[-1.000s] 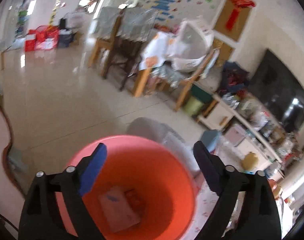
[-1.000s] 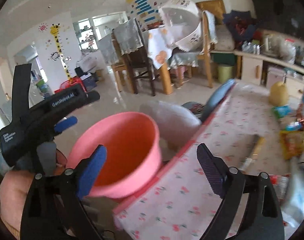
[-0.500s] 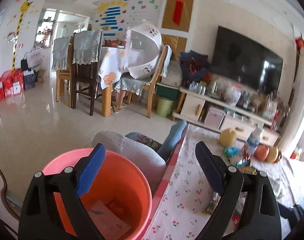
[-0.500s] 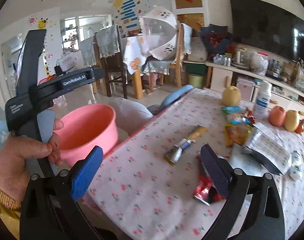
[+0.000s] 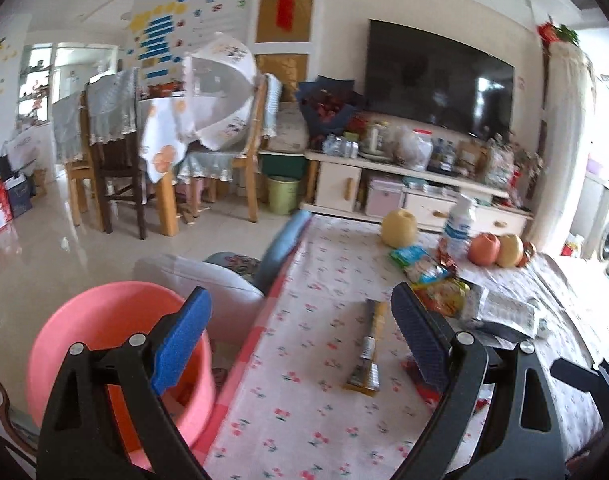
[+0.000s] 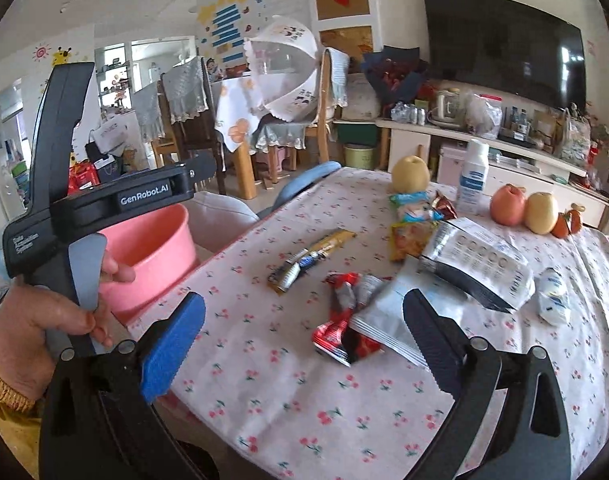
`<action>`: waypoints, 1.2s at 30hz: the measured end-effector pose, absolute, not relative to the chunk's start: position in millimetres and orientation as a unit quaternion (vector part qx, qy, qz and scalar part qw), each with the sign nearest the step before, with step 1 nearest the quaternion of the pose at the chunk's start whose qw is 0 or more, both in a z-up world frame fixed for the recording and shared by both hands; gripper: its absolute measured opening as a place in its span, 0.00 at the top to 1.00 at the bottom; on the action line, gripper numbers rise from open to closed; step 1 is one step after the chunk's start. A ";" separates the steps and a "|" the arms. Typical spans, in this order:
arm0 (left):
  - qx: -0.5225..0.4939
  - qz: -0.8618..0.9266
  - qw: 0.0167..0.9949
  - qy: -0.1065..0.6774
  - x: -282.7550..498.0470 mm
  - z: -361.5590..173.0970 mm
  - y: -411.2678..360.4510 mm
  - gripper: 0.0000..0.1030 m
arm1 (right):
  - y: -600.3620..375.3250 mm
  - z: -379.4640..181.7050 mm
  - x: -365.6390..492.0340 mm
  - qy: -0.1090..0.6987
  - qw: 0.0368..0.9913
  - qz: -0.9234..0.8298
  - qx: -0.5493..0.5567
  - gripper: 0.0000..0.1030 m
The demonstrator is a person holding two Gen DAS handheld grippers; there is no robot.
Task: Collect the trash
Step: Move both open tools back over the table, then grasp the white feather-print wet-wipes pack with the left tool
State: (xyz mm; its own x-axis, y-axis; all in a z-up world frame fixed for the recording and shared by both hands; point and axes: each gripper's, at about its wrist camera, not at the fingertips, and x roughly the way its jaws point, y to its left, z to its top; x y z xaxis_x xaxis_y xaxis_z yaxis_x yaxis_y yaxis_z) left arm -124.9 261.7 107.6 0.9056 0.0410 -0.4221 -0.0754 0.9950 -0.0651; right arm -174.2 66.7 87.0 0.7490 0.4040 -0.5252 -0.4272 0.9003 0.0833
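Observation:
A pink bucket [image 5: 104,340] stands off the table's left edge, with paper scraps inside. My left gripper [image 5: 300,320] is open and empty, above the edge of the cherry-print tablecloth [image 5: 304,420]; its left finger overlaps the bucket's rim. A gold wrapper [image 5: 370,352] lies just ahead of it. In the right wrist view my right gripper [image 6: 304,312] is open, and a crumpled red wrapper [image 6: 340,320] lies on the cloth between its fingers, untouched. The gold wrapper [image 6: 312,256] lies further on, and a white packet [image 6: 388,316] sits by the right finger. The pink bucket [image 6: 156,248] shows at left.
A hand [image 6: 36,320] holds the left tool's black body [image 6: 144,200] beside the bucket. Snack packets [image 6: 412,216], a blister pack [image 6: 480,256], a white bottle [image 6: 474,176], a pear [image 6: 410,174] and apples [image 6: 506,204] crowd the far table. A grey cushion [image 5: 208,292] sits beyond the bucket.
Both views have swung right, away from the bucket and over the table. The bucket has slid to the left of each view, and the wrappers now lie ahead of the fingers.

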 end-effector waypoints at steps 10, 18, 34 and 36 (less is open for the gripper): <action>-0.006 -0.002 0.975 0.224 -128.9 100.8 214.1 0.11 | 18.4 86.6 -171.1 0.275 0.941 0.196 0.004 0.05; 0.005 -0.024 0.970 0.242 -124.0 97.6 184.5 0.11 | -23.9 89.0 -160.6 0.276 0.947 0.163 0.018 0.05; 0.051 -0.136 0.938 0.314 -108.7 72.5 100.7 0.11 | -119.4 86.7 -130.7 0.314 0.938 0.108 0.100 0.05; 0.055 -0.139 0.934 0.324 -105.8 68.0 94.1 0.11 | -133.0 85.6 -128.6 0.317 0.936 0.104 0.113 0.05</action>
